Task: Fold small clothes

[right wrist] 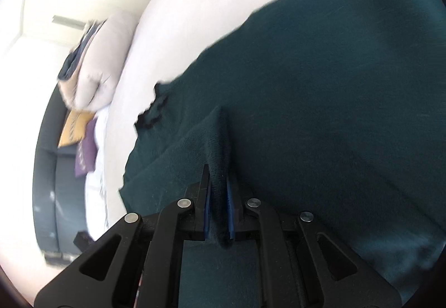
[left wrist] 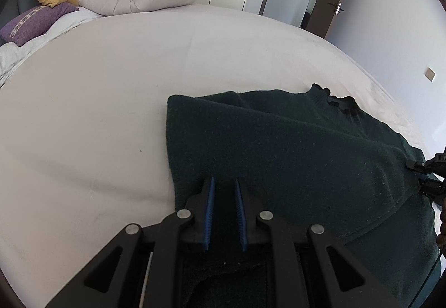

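The left claw (left wrist: pixel 224 182) sits low over the near edge of a dark green sweater (left wrist: pixel 292 146), its blue pads (left wrist: pixel 211 204) parted with knit between and beneath them; whether they pinch the cloth or merely straddle it cannot be told from this view. The sweater lies on the pale bed (left wrist: pixel 111 84), its left side already turned in to a straight edge and its frilled collar (left wrist: pixel 334 97) pointing away toward the far side. To the right, the right claw (right wrist: pixel 218 177) is clamped on a raised ridge of the same sweater (right wrist: pixel 320 84), the fabric pulled up into a peak between the pads, and the blur in that view suggests the claw is moving. The likely step is carrying the right side across the body. The risk lies in the thin pinch: thick, fuzzy knit could slide out mid-carry and drop in a crooked heap. If the left claw is not truly anchoring the hem, the whole garment could drag across the sheet and undo the tidy left fold.
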Available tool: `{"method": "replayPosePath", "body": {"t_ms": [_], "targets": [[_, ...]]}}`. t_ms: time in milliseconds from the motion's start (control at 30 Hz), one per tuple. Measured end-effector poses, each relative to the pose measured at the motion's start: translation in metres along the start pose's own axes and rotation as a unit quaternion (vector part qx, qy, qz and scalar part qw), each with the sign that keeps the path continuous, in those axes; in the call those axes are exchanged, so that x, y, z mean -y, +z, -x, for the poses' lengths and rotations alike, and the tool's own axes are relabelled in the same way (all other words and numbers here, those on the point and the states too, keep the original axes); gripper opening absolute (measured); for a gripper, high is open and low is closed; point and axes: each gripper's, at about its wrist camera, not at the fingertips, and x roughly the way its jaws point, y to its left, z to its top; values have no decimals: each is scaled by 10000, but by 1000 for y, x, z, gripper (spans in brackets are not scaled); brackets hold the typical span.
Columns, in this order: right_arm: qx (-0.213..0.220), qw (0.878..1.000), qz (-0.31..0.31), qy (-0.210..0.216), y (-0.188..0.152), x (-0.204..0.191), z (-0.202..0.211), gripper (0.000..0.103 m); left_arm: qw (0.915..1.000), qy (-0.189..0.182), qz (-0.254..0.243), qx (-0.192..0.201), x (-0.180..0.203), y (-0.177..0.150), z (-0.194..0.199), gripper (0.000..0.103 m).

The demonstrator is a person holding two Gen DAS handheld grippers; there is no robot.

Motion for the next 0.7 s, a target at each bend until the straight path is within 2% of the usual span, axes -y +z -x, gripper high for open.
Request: {"method": "replayPosePath", "body": {"t_ms": [67, 133, 200, 267, 333, 367, 433, 467, 533, 567, 600, 633, 700], "targets": [[446, 9988, 88, -170, -2, -6, 22, 13, 9999, 78, -71, 13, 2, -1, 0, 17], [766, 9964, 288, 211, -10, -20, 41, 13, 9997, 178, -162, 31, 5, -2, 0, 17], [694, 9947, 537, 537, -20, -36, 41, 13, 9995, 244, -219, 44, 7, -2, 1, 17], [359, 9941, 784, 664, -30, -47, 25, 13, 9993, 269, -241, 50, 8, -3, 0, 17], [-182, 9958, 723, 531, -34, -39, -6, 13, 9993, 283, -256, 36, 8, -3, -2, 17], [-415, 9972, 498, 367, -33, -24, -23, 10, 9991, 307, -278, 34, 9, -3, -2, 17], [-265, 9955, 73, 910, -30, 0, -20, 8, 9989, 345, -311, 41, 11, -3, -3, 17], [-8, 9956, -138, 931, -29, 10, -4, 8, 9987, 377, -340, 47, 12, -3, -4, 17], [496, 9955, -179, 790, -28, 22, 28, 16, 9982, 444, -395, 58, 15, -4, -4, 17], [765, 9946, -207, 667, -29, 31, 48, 23, 9980, 473, -420, 63, 17, -4, -4, 17], [1009, 9927, -297, 598, -30, 45, 72, 50, 9978, 494, -439, 64, 17, -4, -4, 17], [1200, 9899, -443, 614, -31, 60, 94, 68, 9976, 515, -458, 67, 18, -4, -4, 17], [1766, 9781, -856, 690, -39, 99, 147, 68, 9978, 488, -437, 75, 17, -4, -4, 17]]}}
